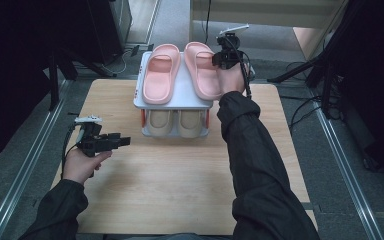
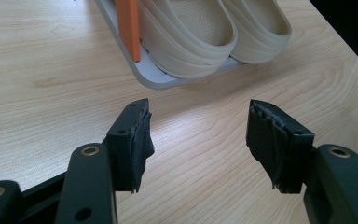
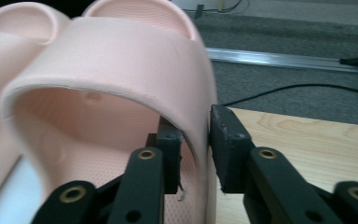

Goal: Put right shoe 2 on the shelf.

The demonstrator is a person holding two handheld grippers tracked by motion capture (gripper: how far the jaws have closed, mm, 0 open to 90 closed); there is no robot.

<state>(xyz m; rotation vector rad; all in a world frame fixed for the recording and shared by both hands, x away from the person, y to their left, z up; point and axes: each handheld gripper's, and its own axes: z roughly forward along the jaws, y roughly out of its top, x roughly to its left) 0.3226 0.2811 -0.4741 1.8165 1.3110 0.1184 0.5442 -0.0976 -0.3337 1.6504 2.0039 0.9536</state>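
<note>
The right hand-held gripper (image 3: 193, 154) straddles the strap of the right pink slipper (image 1: 203, 70) on the rack's top shelf (image 1: 180, 95), while the left hand-held gripper (image 2: 198, 144) gapes empty over the counter (image 1: 180, 175).

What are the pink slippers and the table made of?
The pink slippers look like soft moulded foam or rubber: matte, one piece, with a fine dotted texture inside the strap, though I can't say which. The table looks like pale wood or a wood-look laminate: smooth, with grain lines running across it.
</note>
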